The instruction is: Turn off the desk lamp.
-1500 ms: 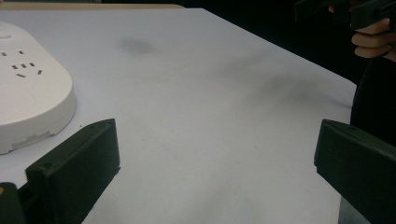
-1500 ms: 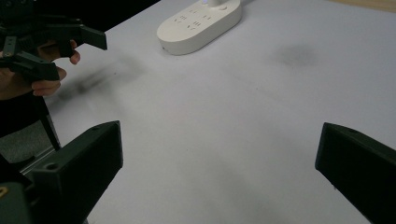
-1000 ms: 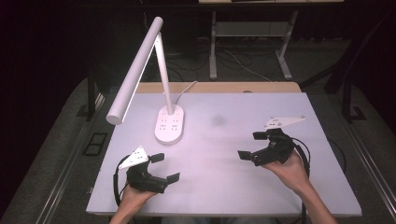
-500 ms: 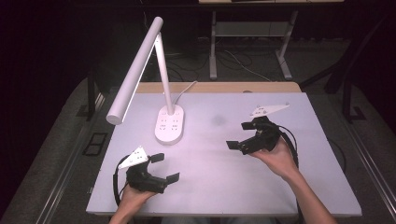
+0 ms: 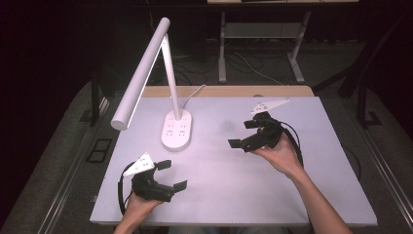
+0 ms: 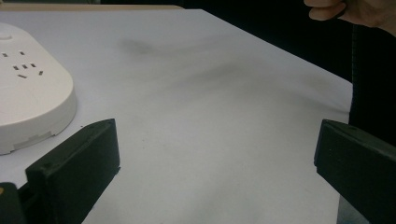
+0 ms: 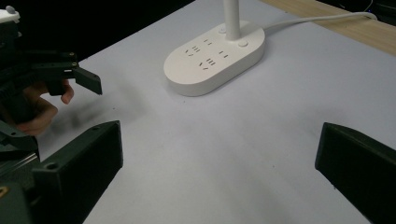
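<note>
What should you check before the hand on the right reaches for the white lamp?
1. Right gripper open wide enough to take something: ok, its black jaws stand far apart in the right gripper view.
2. Right gripper holding nothing: ok, just bare table shows between its jaws.
3. Path to the white oval lamp base with sockets: ok, nothing lies on the pale table top between them.
4. Left gripper out of the way: ok, it sits open near the table's front edge, apart from the base.
5. White cable behind the base free of the grippers: ok.
6. Tilted white tube-shaped lamp head firm enough not to swing: cannot tell.
</note>
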Available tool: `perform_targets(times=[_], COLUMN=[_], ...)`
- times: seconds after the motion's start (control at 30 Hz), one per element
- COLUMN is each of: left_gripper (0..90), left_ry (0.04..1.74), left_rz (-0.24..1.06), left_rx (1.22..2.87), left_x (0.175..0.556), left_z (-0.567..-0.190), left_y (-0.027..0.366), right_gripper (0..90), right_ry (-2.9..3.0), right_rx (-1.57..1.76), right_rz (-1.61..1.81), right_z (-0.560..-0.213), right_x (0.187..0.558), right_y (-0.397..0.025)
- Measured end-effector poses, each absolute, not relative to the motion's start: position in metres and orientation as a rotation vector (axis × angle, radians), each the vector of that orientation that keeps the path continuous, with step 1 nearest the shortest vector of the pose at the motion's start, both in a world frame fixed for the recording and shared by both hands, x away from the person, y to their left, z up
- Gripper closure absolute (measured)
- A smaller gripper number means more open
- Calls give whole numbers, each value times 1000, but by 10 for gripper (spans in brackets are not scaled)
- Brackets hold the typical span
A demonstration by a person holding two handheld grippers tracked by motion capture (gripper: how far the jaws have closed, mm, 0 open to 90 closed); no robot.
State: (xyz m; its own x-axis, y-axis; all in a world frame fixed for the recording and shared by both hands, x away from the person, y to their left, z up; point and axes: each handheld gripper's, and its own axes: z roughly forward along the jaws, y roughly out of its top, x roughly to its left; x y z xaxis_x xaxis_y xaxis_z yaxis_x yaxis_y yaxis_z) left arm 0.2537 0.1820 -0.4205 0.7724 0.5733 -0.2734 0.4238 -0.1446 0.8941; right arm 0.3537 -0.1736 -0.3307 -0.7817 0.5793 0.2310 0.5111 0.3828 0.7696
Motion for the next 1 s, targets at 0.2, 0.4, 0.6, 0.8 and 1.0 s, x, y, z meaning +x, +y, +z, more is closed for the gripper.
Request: perform_targets(times=[0.2, 0.4, 0.6, 0.8, 1.0], left_gripper=[0, 0, 0, 0, 0], left_ry=[777, 777, 783, 779, 781], left_rz=[156, 158, 157, 157, 156], left_rx=[1773, 1771, 1765, 1767, 1762], left_x=[254, 253, 253, 253, 253], left_z=[-420, -420, -420, -420, -420], left_y=[183, 183, 184, 184, 184], right_gripper=[8, 68, 209, 283, 308], right_ry=[2559, 2572, 2584, 2590, 2606], right_rx=[999, 989, 971, 964, 949], right_rz=[1366, 1380, 1416, 1443, 1432], right_z=[-329, -330, -330, -329, -328], right_x=[364, 375, 386, 397, 410], right_y=[-164, -154, -148, -139, -127])
